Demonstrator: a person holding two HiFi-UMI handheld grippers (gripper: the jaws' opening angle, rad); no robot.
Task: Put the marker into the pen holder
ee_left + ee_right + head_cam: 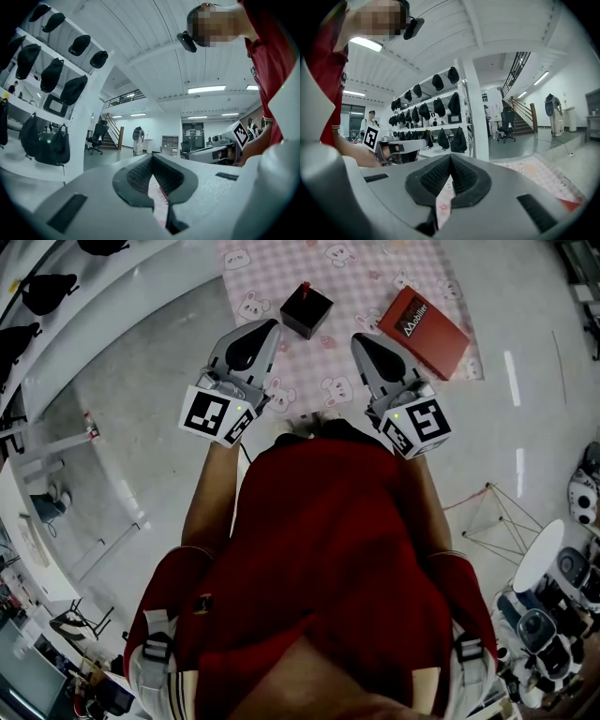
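Observation:
A black box-shaped pen holder [306, 311] stands on a pink checked mat [361, 273] on the floor. A small red thing [305, 287] sticks up at the holder's far edge; I cannot tell whether it is the marker. My left gripper [270, 329] points at the mat just near-left of the holder, shut and empty. My right gripper [359, 338] is held level with it to the right, also shut and empty. In the left gripper view, the left gripper [152, 158] has its pads meeting at the tips. The right gripper [451, 157] looks the same in its own view.
A red flat box with white print [424, 329] lies on the mat's right side. White shelves with black caps [42, 292] run along the left. A wire frame [502, 521] and white machines [562, 577] stand at the right. The person's red shirt fills the near view.

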